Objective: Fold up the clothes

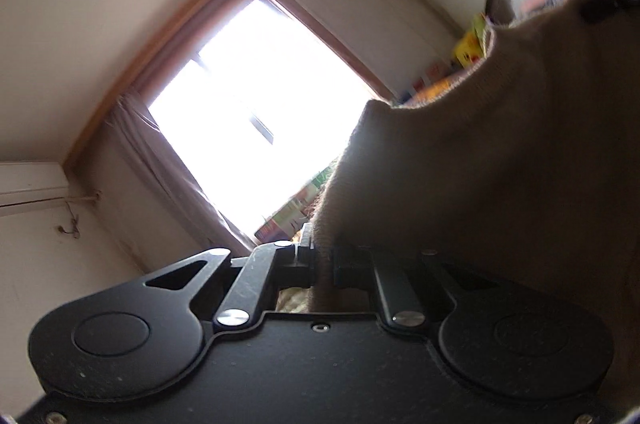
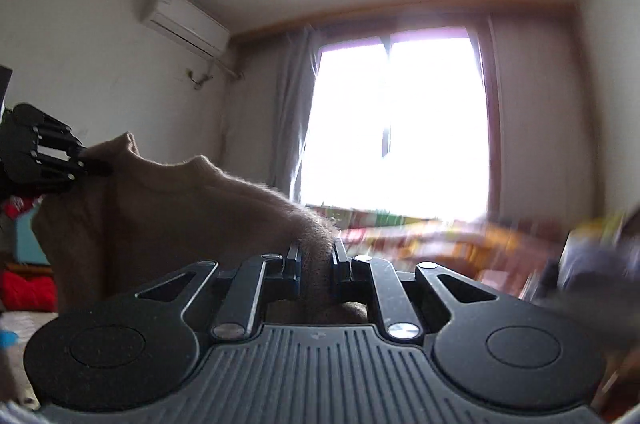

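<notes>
L gripper (image 1: 322, 264) clamps sweater (image 1: 500, 163) | R gripper (image 2: 316, 264) clamps sweater | containers: unclear

Left wrist: close behind gripper (image 1: 322, 264), rolled, facing window (image 1: 256, 111) | Right wrist: level, same window, sweater (image 2: 160, 216) shared

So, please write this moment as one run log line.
left claw: shut on sweater | right claw: shut on sweater | sweater: held up between both

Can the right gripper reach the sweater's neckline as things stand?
Probably not: the right gripper is shut on one edge of the tan sweater, and the left gripper pinches the other. The neckline hangs between them; reaching it means letting go first.
</notes>
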A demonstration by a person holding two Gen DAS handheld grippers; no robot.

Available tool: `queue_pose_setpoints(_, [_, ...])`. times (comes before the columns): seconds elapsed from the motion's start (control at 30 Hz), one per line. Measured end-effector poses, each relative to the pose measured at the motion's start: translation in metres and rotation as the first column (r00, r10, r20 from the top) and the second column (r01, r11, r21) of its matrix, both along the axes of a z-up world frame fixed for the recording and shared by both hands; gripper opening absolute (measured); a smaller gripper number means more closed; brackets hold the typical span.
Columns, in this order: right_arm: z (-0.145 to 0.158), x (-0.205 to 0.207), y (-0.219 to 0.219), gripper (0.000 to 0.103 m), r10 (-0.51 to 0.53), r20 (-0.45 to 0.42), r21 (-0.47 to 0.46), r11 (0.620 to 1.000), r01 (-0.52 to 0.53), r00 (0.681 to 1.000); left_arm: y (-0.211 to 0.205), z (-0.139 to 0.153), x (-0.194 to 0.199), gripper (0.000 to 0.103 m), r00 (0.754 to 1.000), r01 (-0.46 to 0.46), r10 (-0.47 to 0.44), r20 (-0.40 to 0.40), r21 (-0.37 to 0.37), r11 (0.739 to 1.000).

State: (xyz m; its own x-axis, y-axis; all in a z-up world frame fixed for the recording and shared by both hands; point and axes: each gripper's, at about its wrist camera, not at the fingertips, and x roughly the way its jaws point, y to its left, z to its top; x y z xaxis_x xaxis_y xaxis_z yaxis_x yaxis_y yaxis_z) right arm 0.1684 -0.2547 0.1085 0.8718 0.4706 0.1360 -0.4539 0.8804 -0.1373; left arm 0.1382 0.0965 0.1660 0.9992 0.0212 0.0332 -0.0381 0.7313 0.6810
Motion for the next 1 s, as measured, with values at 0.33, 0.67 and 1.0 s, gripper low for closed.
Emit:
queue_pose_setpoints(0.33, [0.088,-0.101,-0.005,0.014,-0.030,0.322,-0.264,0.957,0.120,0.946,0.004,0.049,-0.081,0.007,0.993,0.094,-0.096,0.075,0.022,0.995])
queue_pose_setpoints(0.67, [0.099,-0.140,-0.019,0.014,-0.001,0.385,-0.377,0.912,0.159,0.923,0.000,0.065,-0.106,0.007,0.987,0.147,-0.151,0.054,0.061,0.987])
queue_pose_setpoints(1.0, [0.024,0.015,0.002,0.014,-0.004,0.060,-0.403,0.915,0.028,0.998,0.011,-0.028,0.047,0.007,0.979,0.081,-0.062,-0.194,0.092,0.993])
